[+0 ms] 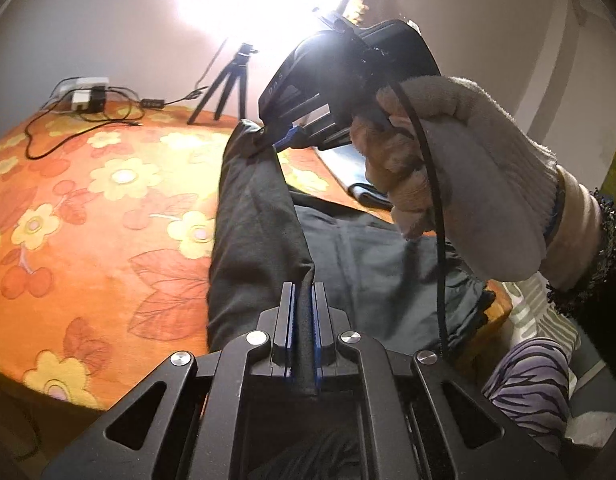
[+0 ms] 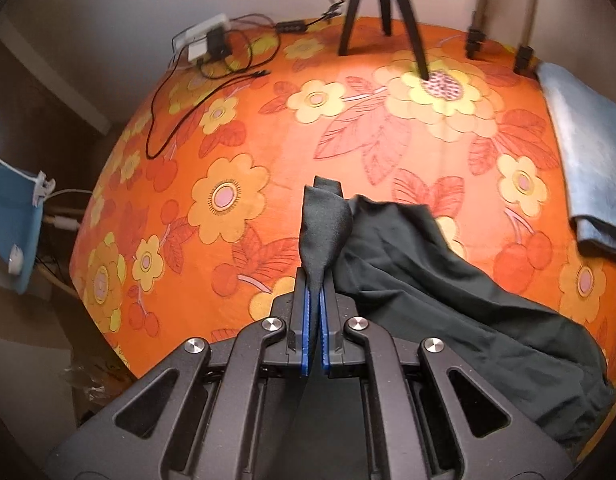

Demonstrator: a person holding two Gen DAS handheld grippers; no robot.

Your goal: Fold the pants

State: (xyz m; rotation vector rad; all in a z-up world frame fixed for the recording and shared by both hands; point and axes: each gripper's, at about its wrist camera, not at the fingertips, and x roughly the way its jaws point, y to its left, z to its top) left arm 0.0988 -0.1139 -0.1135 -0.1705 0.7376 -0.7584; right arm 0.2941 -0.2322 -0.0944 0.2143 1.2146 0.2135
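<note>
Pants (image 2: pixel 448 280): dark, I see them lifted over the floral bed (image 2: pixel 235 152).
Left hand-held gripper (image 1: pixel 303 300): pinching a pants edge.
Right hand-held gripper (image 2: pixel 315 292): clamped on another fold.

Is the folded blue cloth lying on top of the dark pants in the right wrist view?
No: the blue cloth lies apart at the bed's right edge, with orange cover between it and the pants.

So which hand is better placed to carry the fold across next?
Probably the right. Its tongs pinch a raised corner of the dark green fabric pants over open orange flowered cloth; the left tongs grip an edge nearer the body.
</note>
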